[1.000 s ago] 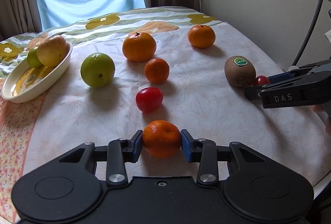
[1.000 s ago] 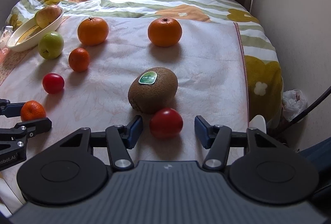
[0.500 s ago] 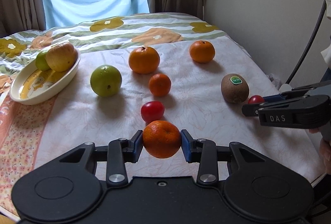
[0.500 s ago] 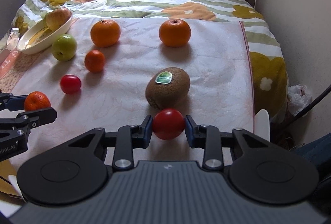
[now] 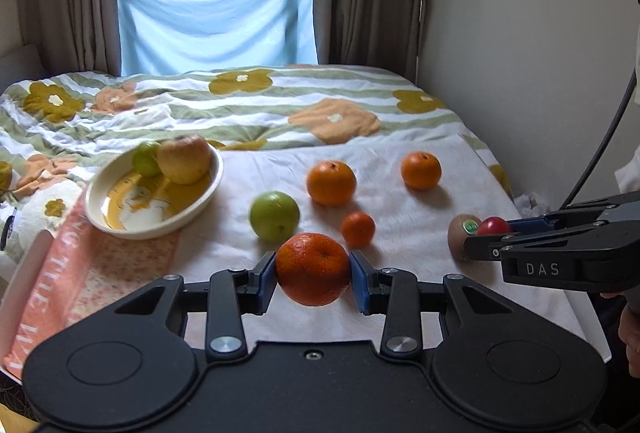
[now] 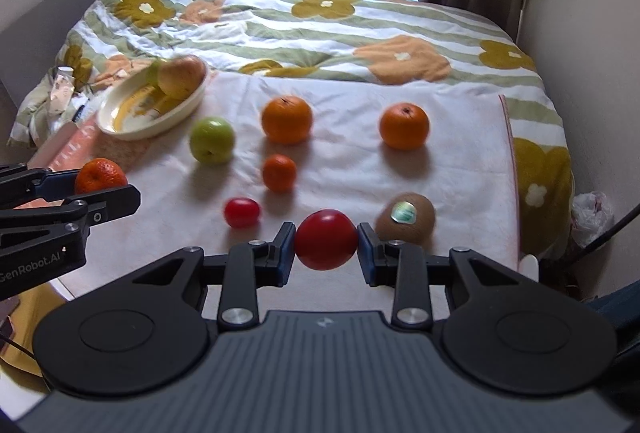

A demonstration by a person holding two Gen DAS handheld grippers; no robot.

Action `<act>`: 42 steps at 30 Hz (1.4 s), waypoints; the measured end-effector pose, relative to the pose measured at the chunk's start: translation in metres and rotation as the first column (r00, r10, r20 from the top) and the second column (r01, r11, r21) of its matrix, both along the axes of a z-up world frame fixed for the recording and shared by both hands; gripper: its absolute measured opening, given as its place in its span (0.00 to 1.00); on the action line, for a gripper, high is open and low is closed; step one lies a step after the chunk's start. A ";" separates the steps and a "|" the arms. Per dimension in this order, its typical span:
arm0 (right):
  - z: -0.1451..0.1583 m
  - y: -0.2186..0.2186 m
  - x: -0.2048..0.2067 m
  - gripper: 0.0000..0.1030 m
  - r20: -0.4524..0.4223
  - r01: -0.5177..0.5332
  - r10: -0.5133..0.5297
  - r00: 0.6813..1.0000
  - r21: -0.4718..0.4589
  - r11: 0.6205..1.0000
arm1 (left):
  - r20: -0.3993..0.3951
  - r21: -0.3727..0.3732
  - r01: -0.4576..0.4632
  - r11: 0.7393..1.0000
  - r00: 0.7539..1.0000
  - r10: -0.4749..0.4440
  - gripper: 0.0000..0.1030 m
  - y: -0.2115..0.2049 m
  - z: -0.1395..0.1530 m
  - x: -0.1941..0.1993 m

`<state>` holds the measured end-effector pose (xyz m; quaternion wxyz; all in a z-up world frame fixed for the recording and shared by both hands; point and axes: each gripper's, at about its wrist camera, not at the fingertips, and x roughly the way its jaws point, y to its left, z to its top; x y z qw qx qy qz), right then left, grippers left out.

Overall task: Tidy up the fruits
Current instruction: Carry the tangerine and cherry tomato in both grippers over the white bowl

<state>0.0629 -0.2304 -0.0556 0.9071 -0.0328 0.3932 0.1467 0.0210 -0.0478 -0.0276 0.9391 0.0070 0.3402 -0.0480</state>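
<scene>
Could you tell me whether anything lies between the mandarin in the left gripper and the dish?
Nothing visible does. The mandarin is lifted, and only bare cloth separates it from the dish; the green apple sits right of that line.

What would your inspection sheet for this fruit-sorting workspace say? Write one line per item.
Surface: white cloth spread on a flowered bedspread.
Job's things: dish holding two fruits; green apple, two oranges, small mandarin, red tomato and kiwi loose on the cloth.
Clutter: pink book under the dish; plastic bag beside the bed.
Grippers: left gripper shut on a mandarin; right gripper shut on a tomato.
Cables: black cable along the wall.
Surroundings: curtains, window, blue cloth.
</scene>
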 end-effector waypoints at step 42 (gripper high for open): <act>-0.015 0.261 0.144 0.46 -0.019 0.072 -0.071 0.997 0.055 0.996 | -0.052 0.103 0.136 0.985 0.990 -0.131 0.41 0.235 -0.045 0.188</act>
